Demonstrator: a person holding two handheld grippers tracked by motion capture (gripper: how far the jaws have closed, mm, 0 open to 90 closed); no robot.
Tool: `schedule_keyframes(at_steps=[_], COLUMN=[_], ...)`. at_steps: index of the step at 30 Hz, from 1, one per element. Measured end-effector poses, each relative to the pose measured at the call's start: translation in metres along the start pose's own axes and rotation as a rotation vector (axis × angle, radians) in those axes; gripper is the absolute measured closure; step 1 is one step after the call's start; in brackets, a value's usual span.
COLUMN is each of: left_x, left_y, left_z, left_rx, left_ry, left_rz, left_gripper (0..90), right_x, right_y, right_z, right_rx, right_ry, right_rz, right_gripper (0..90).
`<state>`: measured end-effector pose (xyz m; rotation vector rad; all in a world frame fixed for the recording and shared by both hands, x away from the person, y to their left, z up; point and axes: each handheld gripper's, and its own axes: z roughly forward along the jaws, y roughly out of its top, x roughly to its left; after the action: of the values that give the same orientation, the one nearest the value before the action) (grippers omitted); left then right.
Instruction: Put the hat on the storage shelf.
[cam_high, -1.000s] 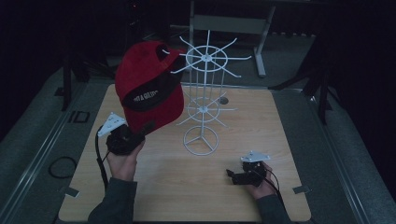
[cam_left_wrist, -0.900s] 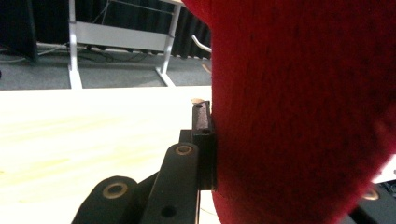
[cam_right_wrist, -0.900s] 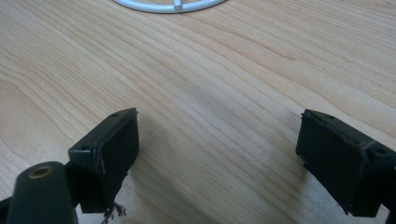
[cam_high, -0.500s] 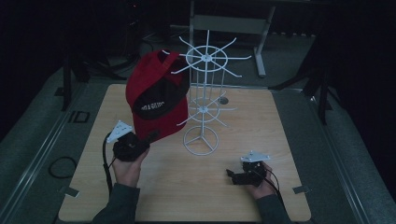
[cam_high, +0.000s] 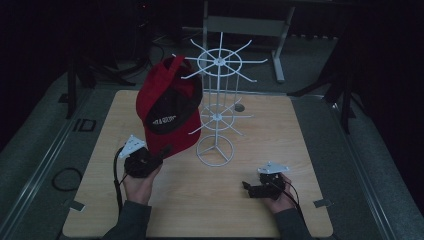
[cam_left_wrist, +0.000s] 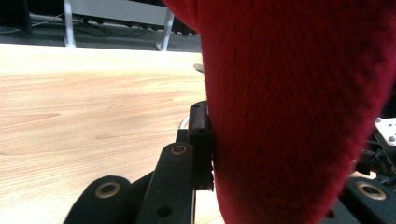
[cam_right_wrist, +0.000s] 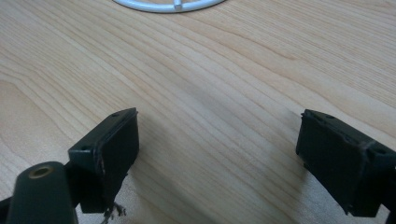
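Hanging step: red fabric cap with black brim (cam_high: 170, 112) hangs on white wire hook rack (cam_high: 216, 107) above wooden surface (cam_high: 210, 200). Left gripper (cam_high: 150, 160), just easing open, pads touching brim; next release fully, back off. Right gripper (cam_high: 255, 189) wide open, empty.

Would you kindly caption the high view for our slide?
Left hand-held gripper grips a red cap hanging on the white wire rack.

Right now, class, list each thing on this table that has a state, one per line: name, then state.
red cap: hanging on the rack, brim between the left claw's jaws.
white wire rack: upright on its ring base.
left claw: jaws just easing open, one pad at the brim.
right claw: open, holding nothing, low over the table.
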<state>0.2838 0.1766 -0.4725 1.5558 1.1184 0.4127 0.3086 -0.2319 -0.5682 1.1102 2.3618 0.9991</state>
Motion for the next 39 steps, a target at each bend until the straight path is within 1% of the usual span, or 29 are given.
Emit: schedule_keyframes(at_steps=[4,10,11,13,15,21,25,28,30,31,33,37,39], left_x=[-0.002,-0.005,-0.004,-0.003,-0.002,0.004,0.008,0.013,0.015,0.016,0.017,0.018,0.019], left_y=[-0.001,-0.001,-0.001,0.000,0.000,0.002,0.002,0.003,0.003,0.003,0.004,0.004,0.004], left_z=[0.000,-0.001,0.000,-0.001,-0.002,-0.006,-0.010,-0.013,-0.015,-0.015,-0.015,-0.017,-0.017], left_rx=[-0.002,0.007,0.008,0.014,0.013,0.012,0.017,0.015,0.014,0.017,0.023,0.024,0.026], left_ry=[-0.025,-0.016,-0.016,-0.030,-0.032,-0.011,0.026,0.035,0.050,0.062,0.073,0.083,0.095], left_rz=[0.008,0.044,0.044,0.030,0.024,0.011,0.015,0.004,0.002,0.004,0.011,0.017,0.023], left_gripper=[68.8,61.1,59.4,54.7,53.2,49.2,46.2,44.1,42.6,41.7,40.6,39.9,39.8], right_x=[0.000,0.000,0.000,0.000,0.000,0.000,0.000,0.000,0.000,0.000,0.000,0.000,0.000], right_y=[0.000,0.000,0.000,0.000,0.000,0.000,0.000,0.000,0.000,0.000,0.000,0.000,0.000], right_z=[0.000,0.000,0.000,0.000,0.000,0.000,0.000,0.000,0.000,0.000,0.000,0.000,0.000], right_rx=[0.000,-0.001,0.000,-0.001,0.000,0.002,0.002,0.002,0.002,0.002,0.002,0.002,0.002], right_ry=[0.000,0.000,0.000,-0.001,-0.001,-0.001,-0.001,-0.001,-0.001,-0.001,0.000,-0.001,-0.001], right_rz=[-0.001,-0.001,-0.001,-0.001,0.000,0.001,0.001,0.001,0.000,0.000,0.000,0.000,0.000], right_gripper=[13.1,13.1,13.1,13.1,13.1,13.1,13.1,13.1,13.1,13.1,13.1,13.1,13.0])
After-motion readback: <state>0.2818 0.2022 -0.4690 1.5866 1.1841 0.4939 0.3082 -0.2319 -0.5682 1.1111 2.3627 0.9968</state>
